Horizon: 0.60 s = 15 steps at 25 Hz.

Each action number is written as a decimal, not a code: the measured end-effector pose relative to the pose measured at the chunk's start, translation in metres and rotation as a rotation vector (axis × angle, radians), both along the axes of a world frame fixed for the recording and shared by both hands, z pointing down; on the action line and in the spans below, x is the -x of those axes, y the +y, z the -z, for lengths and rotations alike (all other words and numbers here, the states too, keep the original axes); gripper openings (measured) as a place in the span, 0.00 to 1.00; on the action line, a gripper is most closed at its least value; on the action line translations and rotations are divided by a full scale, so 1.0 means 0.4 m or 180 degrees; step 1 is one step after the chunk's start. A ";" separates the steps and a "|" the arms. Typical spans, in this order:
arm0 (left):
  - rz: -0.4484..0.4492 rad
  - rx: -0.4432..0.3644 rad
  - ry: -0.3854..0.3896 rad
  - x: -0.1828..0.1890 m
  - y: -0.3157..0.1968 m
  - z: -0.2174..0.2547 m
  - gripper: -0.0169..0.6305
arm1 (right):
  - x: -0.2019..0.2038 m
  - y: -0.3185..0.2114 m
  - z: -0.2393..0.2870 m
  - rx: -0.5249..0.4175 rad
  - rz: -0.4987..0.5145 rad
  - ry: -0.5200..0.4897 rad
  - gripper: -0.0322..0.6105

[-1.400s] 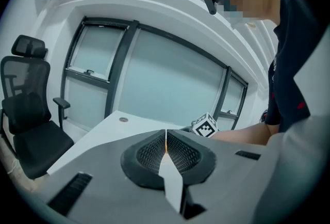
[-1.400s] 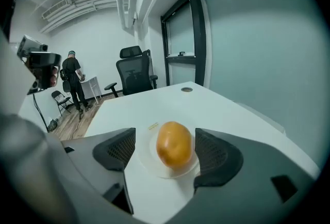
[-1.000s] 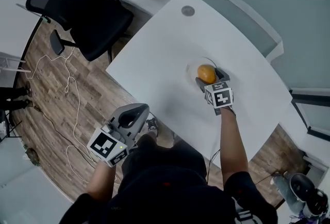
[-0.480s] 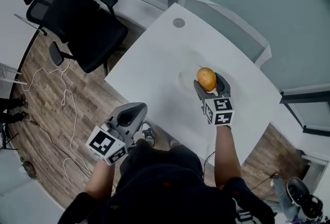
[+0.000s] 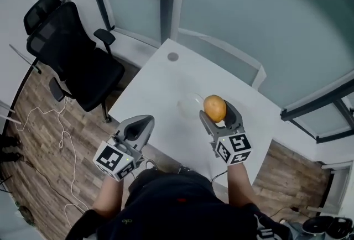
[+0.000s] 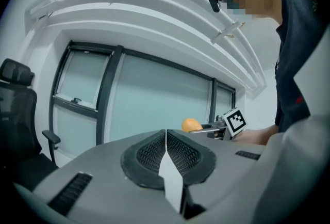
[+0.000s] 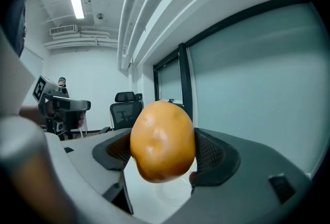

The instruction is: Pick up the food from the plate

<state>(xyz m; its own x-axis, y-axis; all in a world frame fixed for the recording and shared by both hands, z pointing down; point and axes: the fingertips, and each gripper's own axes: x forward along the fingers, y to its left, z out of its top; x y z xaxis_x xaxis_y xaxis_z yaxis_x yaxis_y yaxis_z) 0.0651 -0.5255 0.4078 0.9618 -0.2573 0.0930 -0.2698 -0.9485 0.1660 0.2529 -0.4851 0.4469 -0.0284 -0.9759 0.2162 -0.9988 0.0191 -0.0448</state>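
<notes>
An orange-yellow rounded food item [image 5: 214, 108] [image 7: 163, 141] is held up in the air by my right gripper [image 5: 216, 111] [image 7: 161, 156], which is shut on it well above the table. The clear glass plate [image 5: 191, 105] [image 7: 172, 193] lies on the white table [image 5: 160, 87] below and slightly left of the food. My left gripper [image 5: 136, 128] [image 6: 166, 150] hangs off the table's near-left edge, jaws pressed together with nothing between them. From the left gripper view the food [image 6: 191, 125] and right gripper show in the distance.
A black office chair [image 5: 72, 62] stands left of the table on the wood floor. Glass walls and window frames rise beyond the table. A small round grommet [image 5: 173, 57] sits near the table's far corner. White cables [image 5: 50, 139] trail on the floor.
My right gripper has lifted the food up off the plate and toward me. The head view has tilted upward. My left gripper stayed about where it was.
</notes>
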 end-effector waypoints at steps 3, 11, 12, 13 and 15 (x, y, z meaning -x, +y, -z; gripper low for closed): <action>-0.0046 -0.0199 0.0061 0.002 0.011 0.048 0.07 | 0.026 0.050 0.095 -0.0242 -0.0041 0.0086 0.63; -0.0086 -0.0552 0.0100 0.003 0.000 0.156 0.07 | 0.062 0.151 0.297 -0.0772 -0.0177 0.0464 0.63; -0.0112 -0.0559 0.0111 0.000 0.003 0.161 0.07 | 0.061 0.158 0.309 -0.0799 -0.0205 0.0467 0.63; -0.0144 -0.0574 0.0142 -0.004 0.009 0.168 0.07 | 0.060 0.165 0.318 -0.0818 -0.0235 0.0469 0.63; -0.0210 -0.0602 0.0194 -0.011 0.023 0.177 0.07 | 0.055 0.177 0.329 -0.0827 -0.0298 0.0483 0.63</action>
<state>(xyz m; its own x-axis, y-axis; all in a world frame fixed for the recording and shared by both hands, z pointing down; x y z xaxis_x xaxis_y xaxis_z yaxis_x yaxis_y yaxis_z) 0.0696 -0.5164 0.3369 0.9796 -0.2009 -0.0098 -0.2010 -0.9796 -0.0025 0.2307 -0.4142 0.3152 0.0776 -0.9959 -0.0458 -0.9917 -0.0818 0.0991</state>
